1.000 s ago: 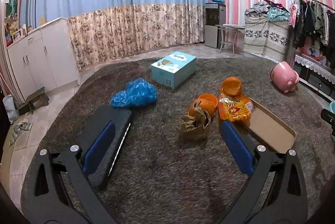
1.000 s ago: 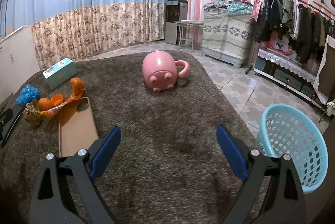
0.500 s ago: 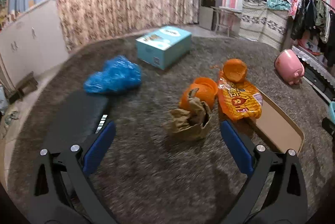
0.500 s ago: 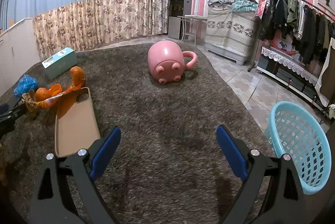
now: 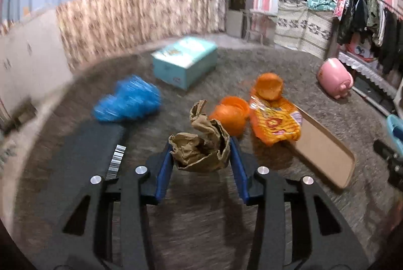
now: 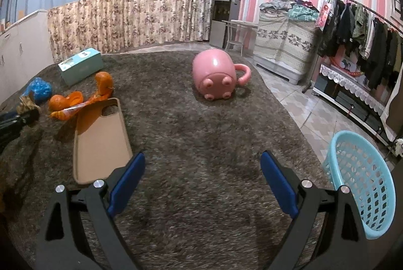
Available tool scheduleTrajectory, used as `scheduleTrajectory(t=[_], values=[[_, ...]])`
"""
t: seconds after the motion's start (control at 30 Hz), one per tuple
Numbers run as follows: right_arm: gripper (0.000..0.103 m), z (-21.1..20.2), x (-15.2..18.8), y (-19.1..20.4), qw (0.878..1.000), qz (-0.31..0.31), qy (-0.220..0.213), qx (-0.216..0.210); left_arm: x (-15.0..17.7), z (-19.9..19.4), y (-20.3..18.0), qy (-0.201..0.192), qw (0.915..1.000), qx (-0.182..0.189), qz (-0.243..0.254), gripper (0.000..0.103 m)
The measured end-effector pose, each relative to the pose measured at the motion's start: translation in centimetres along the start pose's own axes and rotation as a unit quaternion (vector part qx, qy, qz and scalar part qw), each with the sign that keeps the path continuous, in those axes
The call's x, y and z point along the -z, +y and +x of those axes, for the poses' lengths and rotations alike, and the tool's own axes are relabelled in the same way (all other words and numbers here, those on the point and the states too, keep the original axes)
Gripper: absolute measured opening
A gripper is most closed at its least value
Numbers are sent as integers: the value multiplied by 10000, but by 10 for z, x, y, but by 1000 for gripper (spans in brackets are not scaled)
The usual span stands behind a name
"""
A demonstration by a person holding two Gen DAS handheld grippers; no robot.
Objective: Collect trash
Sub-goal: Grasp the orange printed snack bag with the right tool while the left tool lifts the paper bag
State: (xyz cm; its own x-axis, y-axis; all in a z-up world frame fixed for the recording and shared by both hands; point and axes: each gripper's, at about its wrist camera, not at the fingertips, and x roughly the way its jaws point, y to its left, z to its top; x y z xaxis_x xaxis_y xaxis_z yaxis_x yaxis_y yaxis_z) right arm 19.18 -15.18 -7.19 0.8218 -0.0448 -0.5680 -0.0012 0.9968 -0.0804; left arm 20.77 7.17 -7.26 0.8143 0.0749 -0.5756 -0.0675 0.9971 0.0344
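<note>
A crumpled brown paper bag point(image 5: 199, 151) sits on the grey carpet point(image 5: 201, 207) between the blue pads of my left gripper point(image 5: 201, 144). Its jaws are closing, and both pads touch the paper's sides. Just beyond lie orange peels point(image 5: 230, 116), an orange snack wrapper point(image 5: 274, 122) and a crumpled blue plastic bag point(image 5: 128, 99). My right gripper point(image 6: 202, 156) hovers open over bare carpet with nothing between its fingers. A light blue mesh basket point(image 6: 362, 181) stands to its right, on the tiles by the carpet's edge.
A tan phone case point(image 6: 100, 141) lies beside the wrapper. A flat black box point(image 5: 83, 149) is left of the paper, a teal carton point(image 5: 185, 62) behind it. A pink pig-shaped mug point(image 6: 216, 78) lies tipped over mid-carpet. Clothes rack, cabinets and curtains line the walls.
My left gripper moved forward and down to the brown paper and its jaws narrowed from wide open onto it. The right gripper stayed open and shifted only slightly.
</note>
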Motion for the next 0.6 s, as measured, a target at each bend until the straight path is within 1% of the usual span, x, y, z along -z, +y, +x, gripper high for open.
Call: scheduleTrajectory(t=[0.07,0.1,0.13,0.27,0.37,0.43,0.5,0.6], values=[[91,-3,-1,5,9999,-72,-9,-107,2,-10,10,-167,9997,-195,52,42],[91,-5,-3,10,9997,-110,-13,-215,4,-16,20,-242,9994,-242,-6,42],[91,-6,-5,14,9994,-129,8,-314,4,-18,32,-290,9993,-247,-68,42],[91,-6,-17,33,9981,-191,-28,-582,0,-19,56,-429,9969,-647,-103,42],[91,-4,-28,50,9969,-224,-41,-751,8,-16,63,-484,9963,-656,-261,42],[91,2,-37,63,9960,-282,2,-848,9,-14,60,-464,9957,-764,-226,42],[91,8,-47,75,9950,-296,30,-948,9,-16,59,-558,9954,-758,-198,42],[91,23,-57,92,9931,-281,147,-1130,9,-12,64,-453,9960,-704,-296,42]])
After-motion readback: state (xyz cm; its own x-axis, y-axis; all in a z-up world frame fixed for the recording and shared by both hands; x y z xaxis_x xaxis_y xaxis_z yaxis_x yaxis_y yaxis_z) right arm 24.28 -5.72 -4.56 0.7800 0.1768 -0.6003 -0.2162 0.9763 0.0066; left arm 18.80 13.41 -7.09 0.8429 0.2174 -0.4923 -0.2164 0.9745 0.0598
